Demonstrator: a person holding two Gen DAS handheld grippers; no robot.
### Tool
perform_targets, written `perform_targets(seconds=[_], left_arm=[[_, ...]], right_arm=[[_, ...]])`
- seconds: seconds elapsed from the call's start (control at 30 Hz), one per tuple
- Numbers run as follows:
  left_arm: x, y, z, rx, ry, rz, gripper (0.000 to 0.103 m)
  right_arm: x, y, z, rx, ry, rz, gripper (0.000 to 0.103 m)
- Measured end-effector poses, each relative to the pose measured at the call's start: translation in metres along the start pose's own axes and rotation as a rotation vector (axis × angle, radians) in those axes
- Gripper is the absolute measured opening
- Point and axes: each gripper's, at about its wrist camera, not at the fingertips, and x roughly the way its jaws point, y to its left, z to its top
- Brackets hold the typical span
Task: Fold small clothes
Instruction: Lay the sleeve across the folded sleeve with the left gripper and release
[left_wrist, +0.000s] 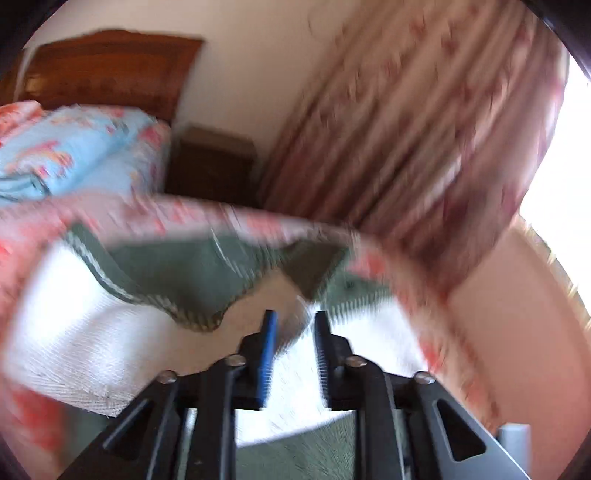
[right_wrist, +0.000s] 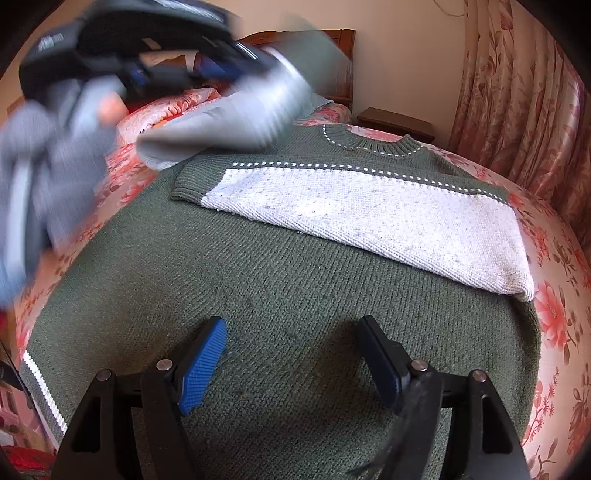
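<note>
At the upper left of the right wrist view, the blurred left gripper (right_wrist: 258, 79) carries a grey-white sleeve (right_wrist: 221, 122) above the green sweater (right_wrist: 258, 295), which lies flat across the floral bedspread (right_wrist: 554, 314), its hem near the lower left and its right edge close to the bed's side. At the bottom centre the right gripper (right_wrist: 293, 332) hovers with its jaws spread wide over bare green knit. In the left wrist view the left gripper (left_wrist: 295, 317) stands narrowly parted with white knit between its pads, though blur hides any firm grip; a wooden headboard (left_wrist: 110, 70), nightstand (left_wrist: 214, 166) and floral curtain (left_wrist: 424, 129) stand behind.

No text, label or number is legible anywhere
</note>
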Motion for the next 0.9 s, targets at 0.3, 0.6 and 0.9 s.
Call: perform_targets(seconds=[0.3,0.6,0.9], left_arm=[[-0.040,0.024,-0.056,-0.019,-0.111,0.321,0.103],[-0.045,0.061,-0.094,-0.091,-0.084,0.532,0.103],[-0.036,0.077,-0.102,-0.175,-0.057,0.525,0.103]], right_arm=[[-0.001,-0.007,0.000,0.032,-0.010,0.047,0.077],[-0.006,-0.031,-0.001,0.150,-0.047,0.186,0.077],[-0.008,-0.040,-0.001,0.188,-0.050,0.238,0.069]])
